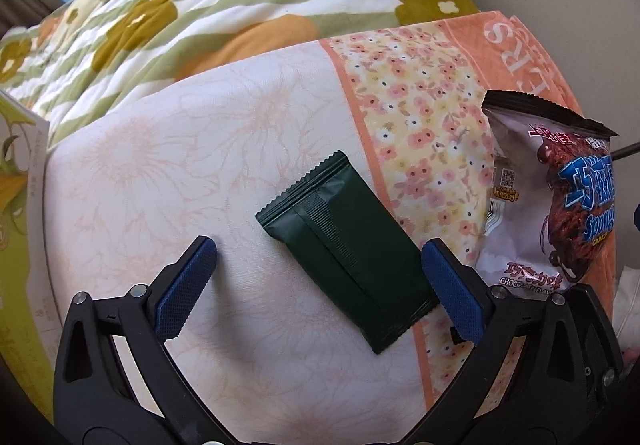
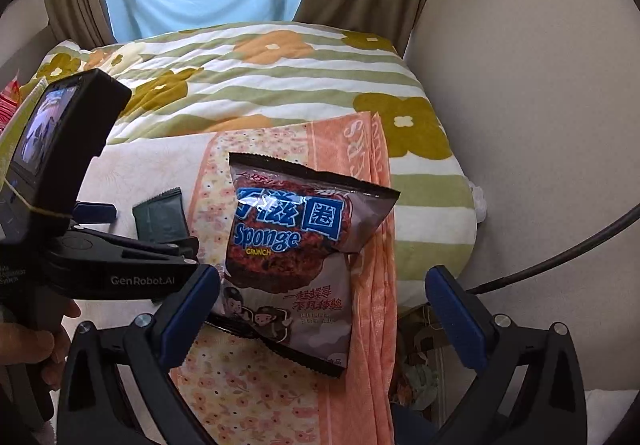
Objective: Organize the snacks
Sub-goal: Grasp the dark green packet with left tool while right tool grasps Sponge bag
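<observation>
Here, left gripper (image 1: 320, 277) hung wide open over dark green packet (image 1: 344, 249), fingers straddling it, nothing held. Packet lay flat on pale floral cloth (image 1: 160, 173), just left of chocolate snack bag (image 2: 292, 257). Right gripper (image 2: 324, 309) also spread open, empty, framing bag. Step judged: approach before pickup. Next move likely called for lowering, then closing across packet's narrow width.
</observation>
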Demonstrator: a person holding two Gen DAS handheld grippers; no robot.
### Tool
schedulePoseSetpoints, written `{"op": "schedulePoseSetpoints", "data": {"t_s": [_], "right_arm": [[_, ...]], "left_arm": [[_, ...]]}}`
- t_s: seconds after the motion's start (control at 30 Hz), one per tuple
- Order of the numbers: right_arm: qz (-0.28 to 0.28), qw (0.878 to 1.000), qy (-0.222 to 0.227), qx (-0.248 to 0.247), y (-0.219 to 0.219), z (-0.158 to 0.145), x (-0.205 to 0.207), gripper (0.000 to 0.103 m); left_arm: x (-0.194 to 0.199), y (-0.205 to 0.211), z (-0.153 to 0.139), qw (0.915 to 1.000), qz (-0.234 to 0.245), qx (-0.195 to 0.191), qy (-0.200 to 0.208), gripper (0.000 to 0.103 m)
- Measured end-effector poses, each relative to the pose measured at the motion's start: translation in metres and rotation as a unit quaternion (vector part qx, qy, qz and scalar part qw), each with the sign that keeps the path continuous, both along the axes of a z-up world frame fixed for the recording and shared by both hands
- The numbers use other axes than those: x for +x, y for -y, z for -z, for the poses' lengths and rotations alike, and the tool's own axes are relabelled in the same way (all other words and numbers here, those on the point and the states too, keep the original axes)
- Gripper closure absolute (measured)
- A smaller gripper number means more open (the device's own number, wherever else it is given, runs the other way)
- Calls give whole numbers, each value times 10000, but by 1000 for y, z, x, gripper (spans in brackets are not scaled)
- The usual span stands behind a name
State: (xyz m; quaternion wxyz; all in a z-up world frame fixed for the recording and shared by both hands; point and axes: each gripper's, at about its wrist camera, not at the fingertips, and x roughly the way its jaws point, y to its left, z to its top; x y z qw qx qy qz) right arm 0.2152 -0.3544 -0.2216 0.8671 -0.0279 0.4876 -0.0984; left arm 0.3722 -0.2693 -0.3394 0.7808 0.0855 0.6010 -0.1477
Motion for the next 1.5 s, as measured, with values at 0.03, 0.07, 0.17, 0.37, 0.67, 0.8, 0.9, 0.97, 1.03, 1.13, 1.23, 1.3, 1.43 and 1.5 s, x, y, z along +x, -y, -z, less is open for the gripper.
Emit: {"op": "schedulePoseSetpoints", "data": {"t_s": [0.03, 0.07, 0.17, 0.37, 0.67, 0.8, 0.9, 0.97, 1.03, 1.13, 1.23, 1.3, 1.43, 1.5], "right_arm": [[-6, 10000, -13, 6, 0, 1, -1, 1], [-9, 10000, -16, 7, -1, 1, -1, 1], [-4, 10000, -28, 66, -2, 0, -1, 1], [55, 9998, 102, 176, -4, -1, 5, 1], [85, 9997, 141, 184, -5, 4, 21, 1], [122, 9996, 91, 251, -4, 10, 26, 6], [107, 9995, -6, 302, -7, 16, 30, 13], [99, 9995, -26, 312, -9, 18, 33, 13], [104, 9994, -21, 329, -11, 19, 35, 13], [112, 9993, -40, 349, -11, 20, 38, 18], [88, 9987, -184, 465, -12, 27, 41, 35], [116, 9986, -228, 454, -14, 30, 43, 35], [149, 9983, -277, 491, -15, 34, 47, 35], [165, 9978, -303, 557, -14, 37, 47, 35]], "left_arm": [[1, -2, -1, 10000, 19, 78, 10, 1], [0, -5, -2, 9999, 45, 156, 42, 1], [1, -16, -4, 9995, 18, 299, 46, 2], [5, -12, -8, 9999, 80, 137, 17, 2], [1, -6, -7, 9989, 437, 127, 127, 29], [5, -10, -12, 9984, 534, 64, 194, 53], [7, -12, -13, 9981, 604, 4, 130, 57], [7, -14, -13, 9973, 719, -21, 127, 58], [8, -18, -14, 9971, 741, -115, 95, 58], [13, -28, -15, 9978, 569, -331, -23, 58], [15, -35, -17, 9981, 473, -382, -45, 58], [15, -40, -19, 9981, 437, -434, -53, 58], [15, -44, -24, 9979, 438, -479, -40, 58], [13, -45, -27, 9978, 442, -498, -27, 58]]}}
